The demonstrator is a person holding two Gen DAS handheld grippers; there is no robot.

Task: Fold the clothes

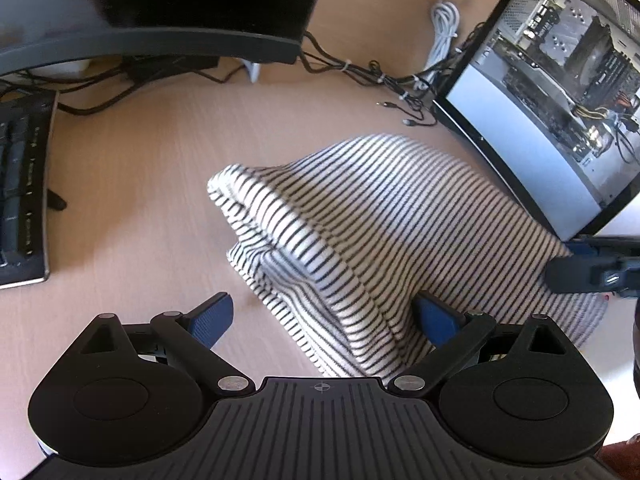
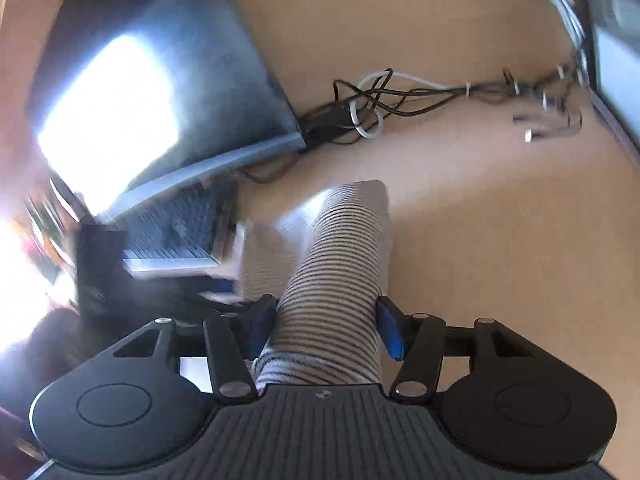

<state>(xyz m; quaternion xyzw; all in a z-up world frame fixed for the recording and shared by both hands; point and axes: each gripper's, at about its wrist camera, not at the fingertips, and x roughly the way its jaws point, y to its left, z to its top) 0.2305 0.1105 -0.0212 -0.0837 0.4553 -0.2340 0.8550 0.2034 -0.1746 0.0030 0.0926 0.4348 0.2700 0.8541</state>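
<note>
A pale wood-grain desk (image 1: 132, 184) carries everything. A striped garment (image 1: 360, 240) lies bunched on it, ahead of the left gripper's jaws and running back between them. To the left of those jaws a dark keyboard (image 1: 24, 192) rests on the desk. Farther ahead, a bundle of black cables (image 1: 360, 74) trails across the surface beside a coiled white cable (image 1: 444, 28). Ahead and to the right stands an open computer case (image 1: 560, 92).
</note>
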